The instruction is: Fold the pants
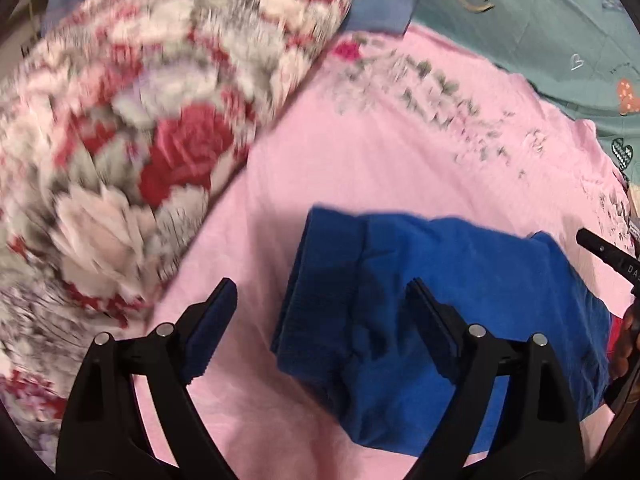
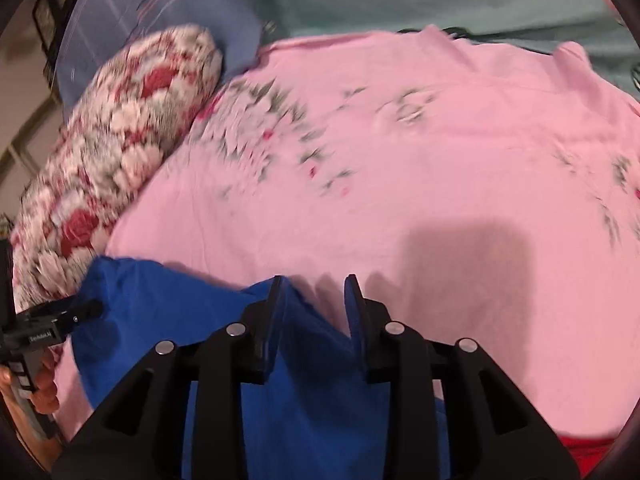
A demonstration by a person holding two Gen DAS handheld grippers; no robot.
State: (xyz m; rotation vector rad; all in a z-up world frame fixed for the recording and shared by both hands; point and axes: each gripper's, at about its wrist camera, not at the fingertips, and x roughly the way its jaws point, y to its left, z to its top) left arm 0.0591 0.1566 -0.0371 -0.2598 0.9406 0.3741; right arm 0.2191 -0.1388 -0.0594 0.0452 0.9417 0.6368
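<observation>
Pants (image 1: 420, 300): one folded pair; two tongs apart.

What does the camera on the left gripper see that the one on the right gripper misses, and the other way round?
Only the left view shows the ribbed waistband end of the folded blue fabric pants, with the wide-open left gripper above it. Only the right view shows a strip of red cloth at the bottom edge and the right gripper, fingers narrowly apart, gripping nothing. Both show the pants, the pink floral bedsheet and the rose-patterned plush blanket roll.
</observation>
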